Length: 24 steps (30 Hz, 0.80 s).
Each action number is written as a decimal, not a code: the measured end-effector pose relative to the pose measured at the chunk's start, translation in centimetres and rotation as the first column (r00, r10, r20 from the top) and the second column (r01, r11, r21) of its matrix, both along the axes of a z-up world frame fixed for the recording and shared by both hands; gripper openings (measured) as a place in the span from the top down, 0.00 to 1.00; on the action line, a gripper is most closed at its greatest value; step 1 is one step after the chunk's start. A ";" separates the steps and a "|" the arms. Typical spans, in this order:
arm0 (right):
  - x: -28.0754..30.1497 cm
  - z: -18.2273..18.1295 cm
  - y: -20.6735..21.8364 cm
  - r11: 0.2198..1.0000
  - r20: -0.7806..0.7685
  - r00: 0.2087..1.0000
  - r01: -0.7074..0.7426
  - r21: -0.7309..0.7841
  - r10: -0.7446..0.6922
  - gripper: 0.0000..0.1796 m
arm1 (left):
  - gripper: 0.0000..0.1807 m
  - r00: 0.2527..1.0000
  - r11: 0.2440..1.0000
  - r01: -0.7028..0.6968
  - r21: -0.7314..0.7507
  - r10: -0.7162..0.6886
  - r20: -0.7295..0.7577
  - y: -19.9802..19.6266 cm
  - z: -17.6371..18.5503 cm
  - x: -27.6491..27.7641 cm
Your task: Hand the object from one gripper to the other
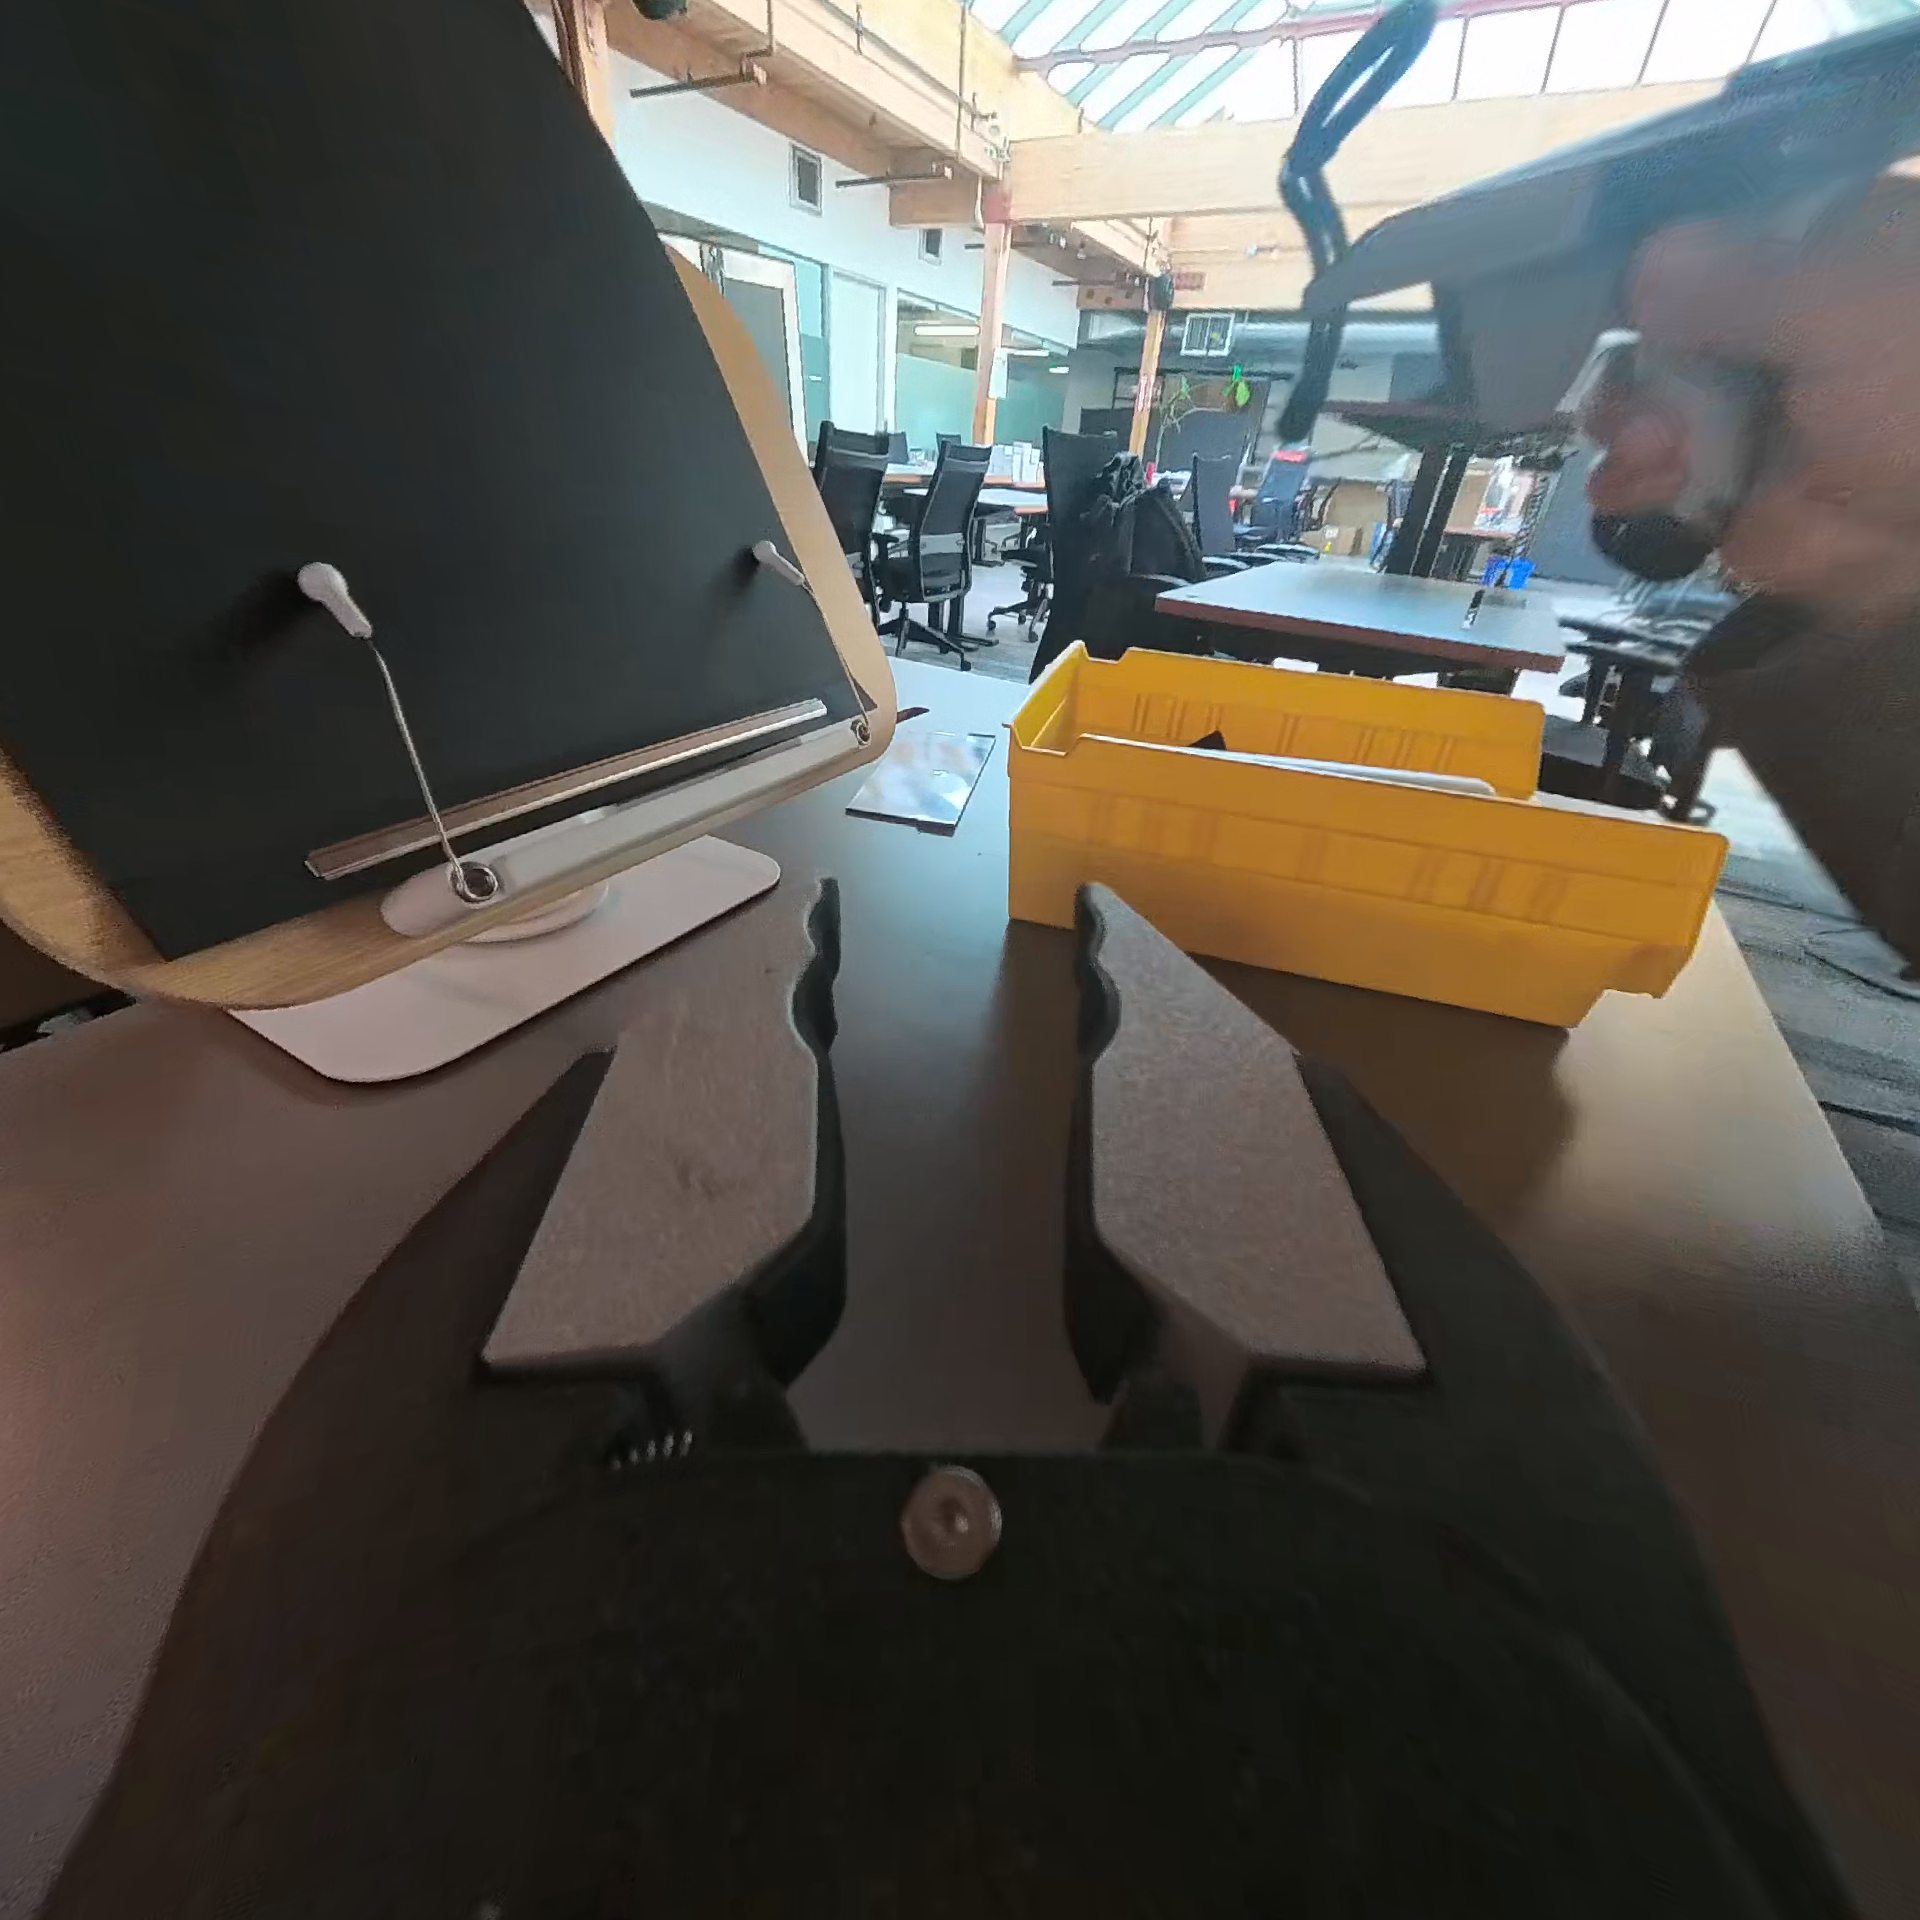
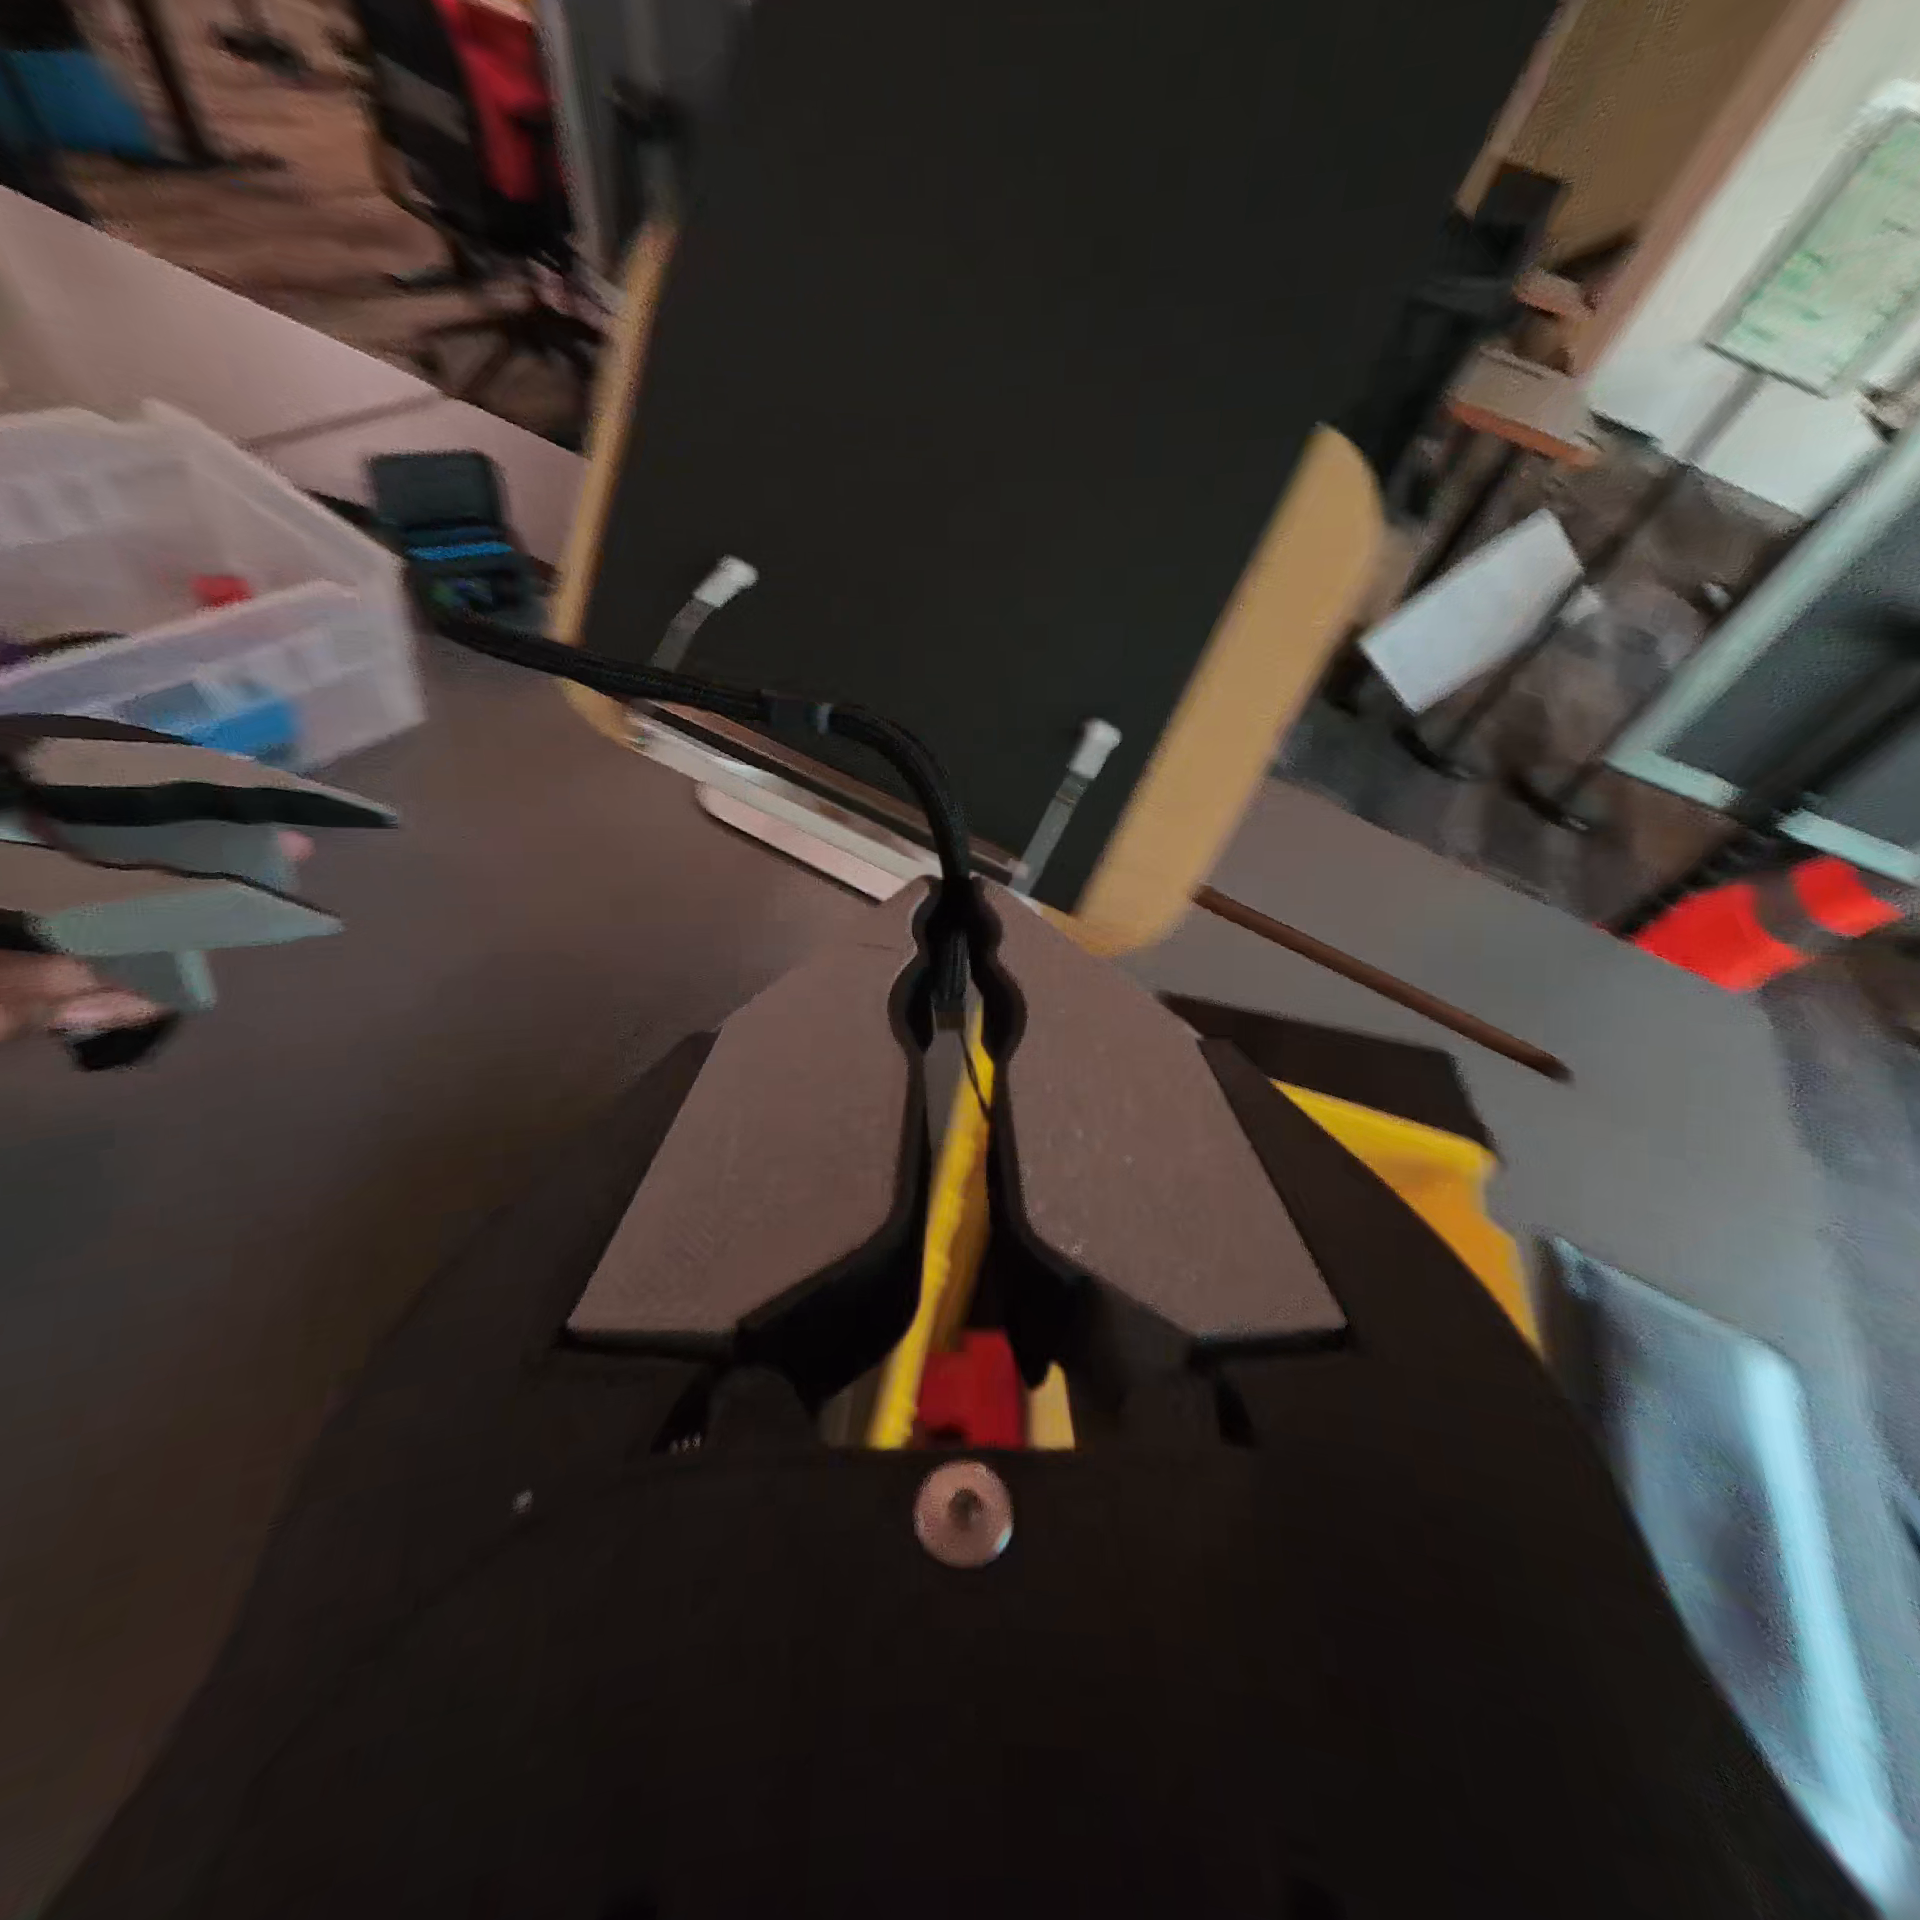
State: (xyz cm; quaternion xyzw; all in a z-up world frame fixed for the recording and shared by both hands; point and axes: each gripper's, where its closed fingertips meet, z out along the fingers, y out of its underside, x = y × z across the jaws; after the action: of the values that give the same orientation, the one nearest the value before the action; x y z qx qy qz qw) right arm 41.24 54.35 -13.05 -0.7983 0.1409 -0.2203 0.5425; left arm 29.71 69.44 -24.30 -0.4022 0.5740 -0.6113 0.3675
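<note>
A black cable [image 2: 831, 717] is pinched by the right gripper [image 2: 951, 914] for handover, while the left gripper [image 1: 951, 935] is held wide to receive it.

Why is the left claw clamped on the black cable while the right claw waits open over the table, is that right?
Not quite: the sides are swapped. The right wrist view shows the right claw shut on the black cable. The left wrist view shows the left claw open and empty over the table.
</note>
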 end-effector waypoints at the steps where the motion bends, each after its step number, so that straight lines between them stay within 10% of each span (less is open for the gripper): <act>1: 1.8 0.0 -1.7 0.998 0.006 0.998 0.063 -0.029 -0.063 1.00 | 0.78 1.000 1.000 -0.003 0.013 0.003 -0.011 0.0 -0.2 0.1; 6: 10.4 -6.8 -9.7 0.888 -0.008 0.928 0.355 -0.293 -0.373 1.00 | 0.78 0.999 0.999 0.013 0.049 -0.010 -0.049 -0.7 -1.3 0.3; 12: 10.5 -12.4 -11.3 0.855 -0.167 0.901 0.302 -0.421 -0.401 0.85 | 0.78 0.998 0.996 0.006 0.084 -0.001 -0.056 -0.7 -1.6 0.3; 24: -5.5 -8.1 8.7 0.963 -0.212 0.948 -0.257 -0.077 0.236 0.80 | 0.80 0.999 0.986 -0.009 0.166 0.017 -0.047 -1.1 -1.9 0.2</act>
State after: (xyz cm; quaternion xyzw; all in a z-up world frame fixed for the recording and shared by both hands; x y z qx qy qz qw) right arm 35.74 63.01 -21.15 -0.8550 0.0822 -0.0759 0.5065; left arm 29.95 68.35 -26.17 -0.3887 0.6288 -0.5491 0.3899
